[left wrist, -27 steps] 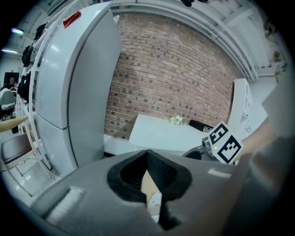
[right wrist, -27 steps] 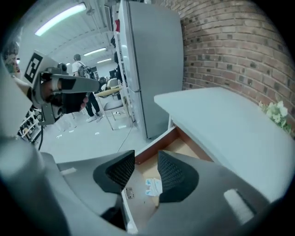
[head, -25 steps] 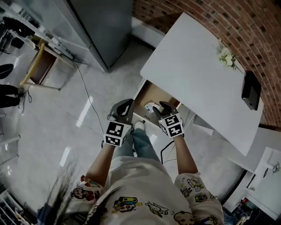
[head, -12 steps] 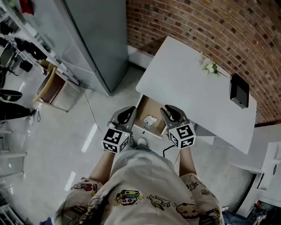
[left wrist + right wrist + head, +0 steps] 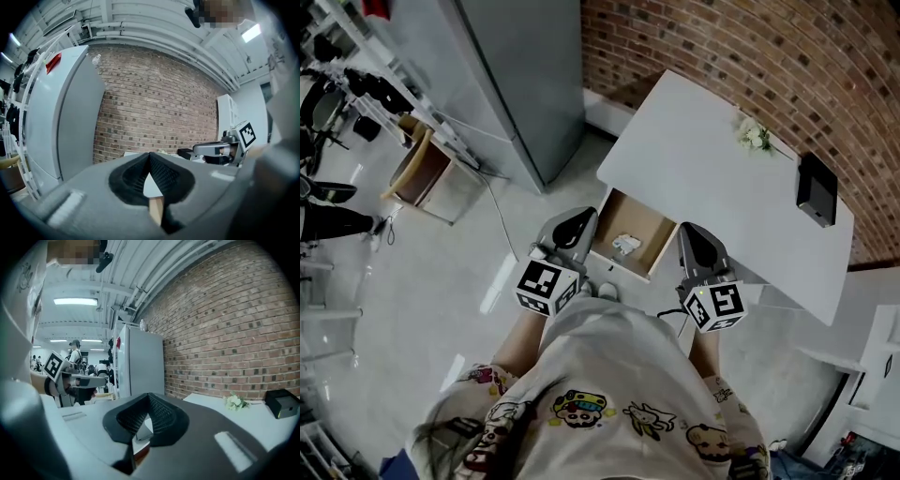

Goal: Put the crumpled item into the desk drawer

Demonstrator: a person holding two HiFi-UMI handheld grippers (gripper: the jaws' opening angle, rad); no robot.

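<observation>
**White crumpled item [image 5: 626,245], lying in the open drawer [image 5: 643,221]**

Location: on the pale wood floor of the drawer, towards the middle and clear of the walls. The drawer stands pulled out from under the near edge of the white counter [image 5: 703,159]. Nothing touches the item.

Material and handling (judged): it looks like thin paper or a wrapper squeezed into a loose wad, though it shows too small to be sure which. Probably very light and soft, giving under any pinch. It is not fragile and unlikely to slip, since the creases offer plenty of purchase. Best taken across its bulk or on a raised fold with a gentle squeeze. A hard pinch would only flatten it, and a hold on a stray corner could let it unfurl or drop.

Left gripper [image 5: 583,218]: jaws together at the tips and nothing held. It is raised above the drawer's left front corner and pointing roughly level.

Right gripper [image 5: 689,234]: its jaws have just closed and now meet, with nothing between them. It is raised at the drawer's right side, apart from the item.

Task status (judged): the item is placed, and the drawer is not yet pushed shut.

Also on the counter: a small sprig of flowers [image 5: 755,138] and a black box [image 5: 817,190], both near the brick wall [image 5: 750,47] and well apart from the drawer.
</observation>
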